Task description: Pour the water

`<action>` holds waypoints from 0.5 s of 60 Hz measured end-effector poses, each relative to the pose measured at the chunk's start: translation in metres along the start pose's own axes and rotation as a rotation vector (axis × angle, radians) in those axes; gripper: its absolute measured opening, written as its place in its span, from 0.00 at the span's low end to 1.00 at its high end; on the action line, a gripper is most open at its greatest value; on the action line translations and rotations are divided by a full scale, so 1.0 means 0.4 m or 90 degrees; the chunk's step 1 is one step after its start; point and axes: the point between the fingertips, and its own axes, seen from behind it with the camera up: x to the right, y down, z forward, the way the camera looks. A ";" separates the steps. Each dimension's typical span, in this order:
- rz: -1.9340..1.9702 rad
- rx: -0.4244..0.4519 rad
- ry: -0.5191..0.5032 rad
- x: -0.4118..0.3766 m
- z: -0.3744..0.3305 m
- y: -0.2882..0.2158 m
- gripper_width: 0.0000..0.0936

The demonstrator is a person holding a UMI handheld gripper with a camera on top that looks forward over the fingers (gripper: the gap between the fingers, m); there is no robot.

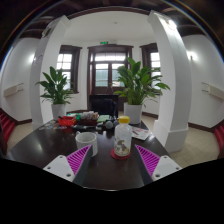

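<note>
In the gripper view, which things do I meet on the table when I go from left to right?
Red object → white cup → clear bottle with yellow cap. The bottle stands just ahead of the open gripper, roughly between its fingers, not gripped.

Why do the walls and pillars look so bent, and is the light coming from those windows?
Gripper view: the wide-angle lens bows the pillars outward; daylight from the windows glares, leaving the dark table dim. The hand-held gripper is open, with the bottle just ahead.
</note>
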 end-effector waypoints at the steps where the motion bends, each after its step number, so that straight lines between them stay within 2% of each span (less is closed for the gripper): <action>1: 0.001 0.002 0.002 -0.001 -0.004 -0.004 0.90; 9: -0.010 0.025 0.032 0.003 -0.029 -0.036 0.89; 20: 0.001 0.032 0.019 -0.031 -0.051 -0.057 0.89; 30: -0.023 0.052 0.033 -0.037 -0.065 -0.083 0.89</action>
